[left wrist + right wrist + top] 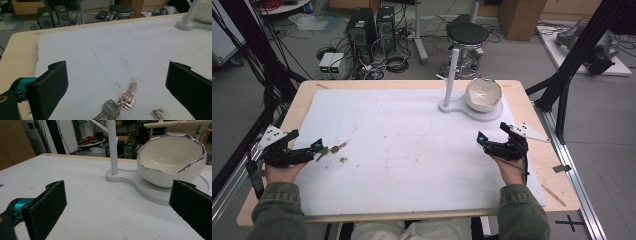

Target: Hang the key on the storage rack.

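No legible writing. Metal keys (120, 105) lie bottom centre between the left gripper's (117, 85) parted jaws; the right gripper (117, 205) gapes before a glossy, wavy-rimmed bowl (172, 162).

White mat (412, 150) across most of the table (532, 100). Near the far right corner, white stand base (472, 112) with upright post (453, 75), bearing a jagged-rimmed white bowl (483, 95). Dark smudge (344, 160) toward the left edge. Beyond the far edge, on the floor: stool (467, 34), computer towers (371, 27).

Dim, even indoor light, soft faint shadows, slightly grainy, perhaps mild blur at edges
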`<state>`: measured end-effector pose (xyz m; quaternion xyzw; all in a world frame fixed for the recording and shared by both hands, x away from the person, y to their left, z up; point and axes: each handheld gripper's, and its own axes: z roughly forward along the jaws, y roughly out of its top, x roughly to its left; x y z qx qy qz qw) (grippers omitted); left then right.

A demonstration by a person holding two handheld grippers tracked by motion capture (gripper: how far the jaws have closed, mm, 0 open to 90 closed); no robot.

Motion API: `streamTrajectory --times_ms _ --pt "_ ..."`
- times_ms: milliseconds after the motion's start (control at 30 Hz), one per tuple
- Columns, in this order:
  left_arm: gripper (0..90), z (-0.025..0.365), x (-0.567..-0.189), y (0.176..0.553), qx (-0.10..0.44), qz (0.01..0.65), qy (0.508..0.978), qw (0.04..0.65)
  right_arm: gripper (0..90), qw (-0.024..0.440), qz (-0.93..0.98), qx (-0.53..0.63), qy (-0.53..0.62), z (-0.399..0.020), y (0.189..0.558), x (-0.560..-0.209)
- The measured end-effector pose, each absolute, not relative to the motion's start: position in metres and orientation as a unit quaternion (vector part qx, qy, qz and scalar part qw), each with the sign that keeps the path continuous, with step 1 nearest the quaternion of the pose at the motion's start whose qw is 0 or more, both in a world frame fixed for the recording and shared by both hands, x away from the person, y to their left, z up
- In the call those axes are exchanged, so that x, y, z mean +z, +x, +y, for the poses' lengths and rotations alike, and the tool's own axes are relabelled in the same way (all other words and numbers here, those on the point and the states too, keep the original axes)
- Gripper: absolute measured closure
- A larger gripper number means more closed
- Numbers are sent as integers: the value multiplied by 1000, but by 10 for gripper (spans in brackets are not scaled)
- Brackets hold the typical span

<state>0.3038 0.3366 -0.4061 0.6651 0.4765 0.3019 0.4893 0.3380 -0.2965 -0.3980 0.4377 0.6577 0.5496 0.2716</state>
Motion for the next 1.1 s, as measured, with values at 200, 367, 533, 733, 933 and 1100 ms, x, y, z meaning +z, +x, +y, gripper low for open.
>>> streamTrajectory --times_ms 200,367,533,733,933,1100 --pt "49 335 -401 309 284 483 673 484 3 277 659 546 437 -296 338 -398" --pt "49 329 -393 316 277 480 687 470 3 276 655 548 441 -297 337 -398" --pt "49 324 -388 321 276 475 700 456 3 278 656 548 439 -297 338 -398" --pt "49 317 -378 330 268 467 724 432 3 279 656 544 442 -297 337 -398" --pt "49 310 -370 341 250 461 745 412 4 277 658 544 441 -296 336 -398" --pt "49 303 -368 352 240 458 757 400 3 278 656 546 441 -298 336 -397"
